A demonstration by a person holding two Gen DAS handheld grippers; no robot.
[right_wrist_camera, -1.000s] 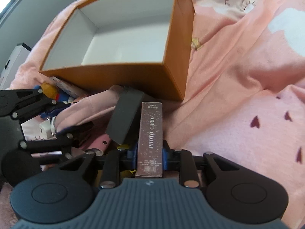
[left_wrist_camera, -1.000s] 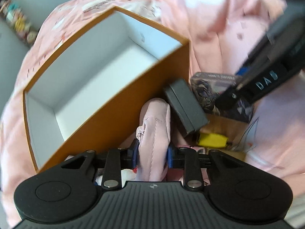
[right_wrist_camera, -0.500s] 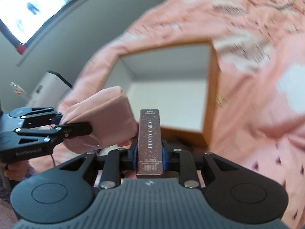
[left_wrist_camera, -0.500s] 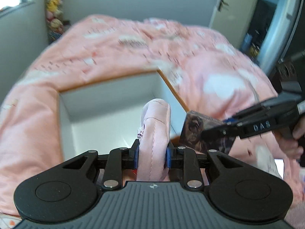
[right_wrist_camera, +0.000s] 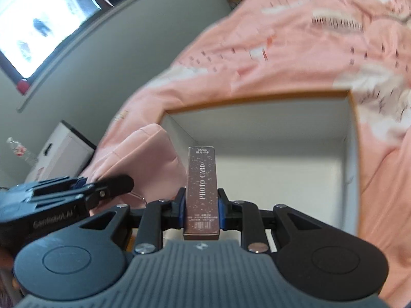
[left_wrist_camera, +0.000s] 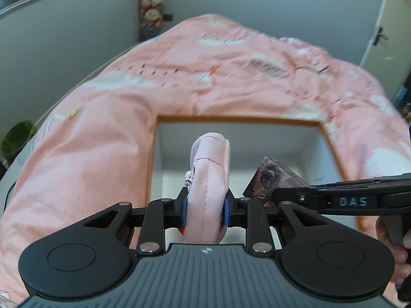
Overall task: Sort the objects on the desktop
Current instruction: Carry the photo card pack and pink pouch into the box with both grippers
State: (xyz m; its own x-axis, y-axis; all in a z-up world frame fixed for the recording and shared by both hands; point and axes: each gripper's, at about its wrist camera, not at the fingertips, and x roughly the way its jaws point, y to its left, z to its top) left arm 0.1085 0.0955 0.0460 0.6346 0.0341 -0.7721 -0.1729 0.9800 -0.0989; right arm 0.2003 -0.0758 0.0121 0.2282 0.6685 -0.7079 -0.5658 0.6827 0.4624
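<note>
Two handheld grippers hang over an open box [left_wrist_camera: 331, 141] with orange walls and a white inside, which sits on a pink bedspread [left_wrist_camera: 108, 138].

Left wrist view: the left gripper [left_wrist_camera: 204, 211] pinches a soft pink pouch [left_wrist_camera: 209, 179] between its blue pads; the pouch stands on edge and pokes up toward 12 o'clock, in front of the box's white interior. At 3 o'clock the right gripper [left_wrist_camera: 280, 195] reaches in sideways, marked "DAS" on its arm, with a hand [left_wrist_camera: 395, 251] behind it at the frame's right edge. It holds a dark card pack [left_wrist_camera: 272, 179] with a printed picture on its face (the picture is too small to make out). The pack also shows against the box's white inside.

Right wrist view: the right gripper [right_wrist_camera: 201, 213] is clamped on the card pack [right_wrist_camera: 202, 187], seen here narrow side up, brownish with white speckles and the words "PHOTO CARD". It points toward 12 o'clock at the box [right_wrist_camera: 352, 118]. At 9 o'clock the left gripper [right_wrist_camera: 110, 187] grips the pouch [right_wrist_camera: 143, 164], which sits just beside the box's near left corner. The bedspread [right_wrist_camera: 282, 46] fills the top right. A grey wall [right_wrist_camera: 108, 51] runs along the bed at 10 o'clock.
</note>
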